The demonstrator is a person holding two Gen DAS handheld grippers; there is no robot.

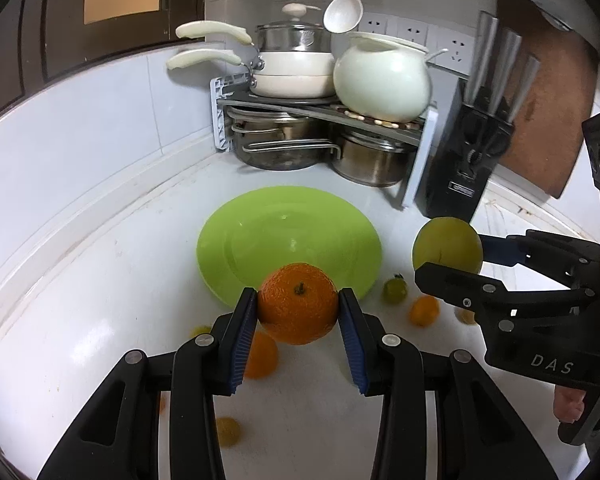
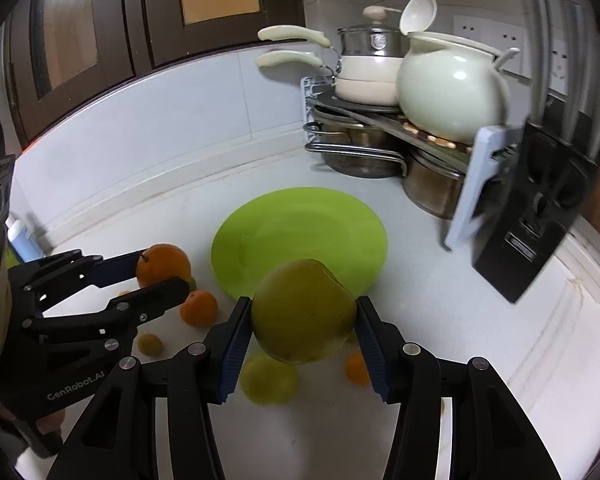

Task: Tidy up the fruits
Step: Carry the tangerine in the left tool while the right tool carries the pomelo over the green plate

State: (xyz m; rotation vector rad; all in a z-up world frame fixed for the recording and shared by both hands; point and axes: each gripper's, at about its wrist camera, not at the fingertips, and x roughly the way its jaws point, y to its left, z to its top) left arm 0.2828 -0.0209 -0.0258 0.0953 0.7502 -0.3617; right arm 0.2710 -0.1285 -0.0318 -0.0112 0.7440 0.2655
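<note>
My left claw (image 1: 298,312) grips an orange (image 1: 298,308). My right claw (image 2: 302,330) clamps a green apple (image 2: 302,312), both above the table (image 1: 100,300) near the green plate (image 1: 288,240).

- The left gripper (image 1: 298,312) reaches forward, raised off the table, its jaws clamped on an orange (image 1: 298,307).
- The right gripper (image 2: 303,326) is held level beside it on the right, jaws clamped on a green fruit (image 2: 303,312).

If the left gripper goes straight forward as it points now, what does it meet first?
Probably the green plate: it lies directly ahead of the left gripper, whose jaws hold the orange. Height above it is unclear.
</note>
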